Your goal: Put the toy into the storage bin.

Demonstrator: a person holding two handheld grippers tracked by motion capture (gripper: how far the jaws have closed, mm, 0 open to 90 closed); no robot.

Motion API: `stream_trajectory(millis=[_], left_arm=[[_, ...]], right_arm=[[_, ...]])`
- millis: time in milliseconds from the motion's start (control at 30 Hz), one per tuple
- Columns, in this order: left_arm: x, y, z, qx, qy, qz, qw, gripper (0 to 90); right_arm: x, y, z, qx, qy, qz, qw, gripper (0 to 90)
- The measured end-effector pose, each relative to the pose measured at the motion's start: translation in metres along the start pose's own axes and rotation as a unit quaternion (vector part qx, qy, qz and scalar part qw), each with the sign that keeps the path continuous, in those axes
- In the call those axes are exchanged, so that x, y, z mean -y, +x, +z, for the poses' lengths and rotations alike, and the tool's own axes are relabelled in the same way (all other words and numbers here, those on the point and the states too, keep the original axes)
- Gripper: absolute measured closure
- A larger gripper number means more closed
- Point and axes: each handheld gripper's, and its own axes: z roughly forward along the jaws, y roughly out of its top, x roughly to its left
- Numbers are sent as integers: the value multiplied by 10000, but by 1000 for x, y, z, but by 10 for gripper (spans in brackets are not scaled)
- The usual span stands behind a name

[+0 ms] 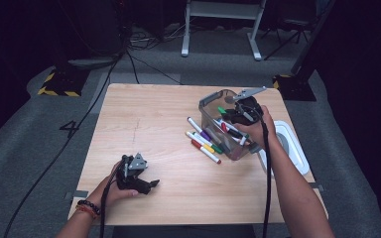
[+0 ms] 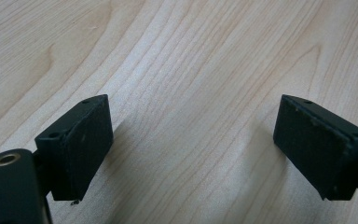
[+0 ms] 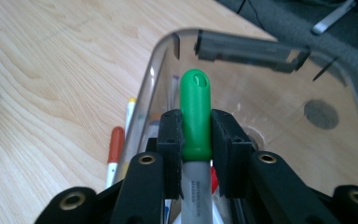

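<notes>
Down at the near edge of the table (image 1: 144,109), toward its left corner, the left gripper (image 1: 149,186) is resting on the bare wood in the person's left hand (image 1: 116,186), and its jaws are standing apart with nothing but wood grain between them; the left gripper view is showing the two black pads (image 2: 81,147) wide of each other.

Over by the right edge, the right gripper (image 1: 228,113) is hovering at the clear plastic bin (image 1: 208,106), and its jaws are clamped on a green-capped marker (image 3: 196,116). In the right gripper view the pads are pressing on the base of the green cap from both sides, the white barrel is running back between them, and the cap is pointing out over the bin's open inside. From above, the marker's green end (image 1: 222,110) is sitting just inside the bin's rim.

More markers (image 1: 203,141) are lying loose on the wood just beside the bin, on its left, fanned out with red, yellow, green and purple caps, and a few more are lying inside the bin. A white lid (image 1: 295,148) is lying flat at the right edge, just past the person's right forearm.
</notes>
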Motion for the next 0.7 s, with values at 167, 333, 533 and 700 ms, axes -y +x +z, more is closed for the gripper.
stream_trajectory(millis=[167,333,533,700], left_arm=[[0,0,0,1,0,1,10000,123],[0,0,0,-8,-1,-4,10000,123],[0,0,0,-7,-2,-3,10000,123],[0,0,0,-6,-2,-4,10000,122]], right_arm=[[5,-2,14,-127,390,42,9992,750],[8,1,25,-137,757,22,9970,749],[8,1,28,-187,1076,43,9940,749],[8,3,30,-291,1351,19,9904,747]])
